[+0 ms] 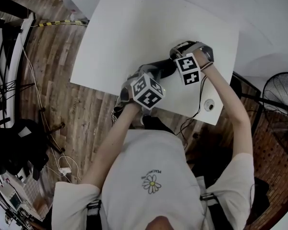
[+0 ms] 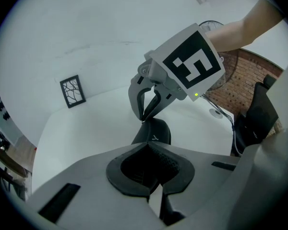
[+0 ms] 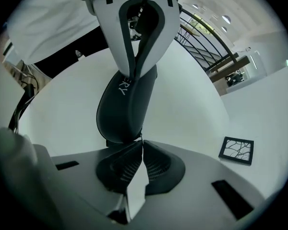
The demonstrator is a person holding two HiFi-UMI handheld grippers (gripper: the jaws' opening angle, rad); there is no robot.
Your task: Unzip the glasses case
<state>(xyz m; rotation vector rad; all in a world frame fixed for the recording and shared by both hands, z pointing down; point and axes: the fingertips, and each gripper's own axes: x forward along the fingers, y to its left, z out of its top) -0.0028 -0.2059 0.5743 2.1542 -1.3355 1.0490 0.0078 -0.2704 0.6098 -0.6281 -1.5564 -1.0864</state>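
Along the left of the head view runs a brown wood-plank floor (image 1: 43,71), and next to it stands the white rectangular tabletop (image 1: 134,32). Close to the tabletop's near edge, the person's left claw (image 3: 135,73) is clamped on one end of the dark grey, rounded hard-shell glasses case (image 3: 125,109). The head view hides this grip behind the marker cube. The right gripper view shows it plainly, with the two white jaws converging on the case's far end. The left gripper view shows the dark case end sitting between the ribbed pads. The case stretches between the two claws above the tabletop, and no view settles whether it rests on the surface. Only the right gripper view shows pale lettering on the case's shell.

Further right, the right claw (image 3: 140,148) has its jaws pressed together with the tips at the other end of the case. Whether they pinch a zip pull is too small to tell. The left gripper view shows the same closed tips from the opposite side.

A small black square frame with a branching pattern (image 3: 236,150) lies well apart at the tabletop's far edge. A black floor fan (image 1: 281,95) stands at the far right.
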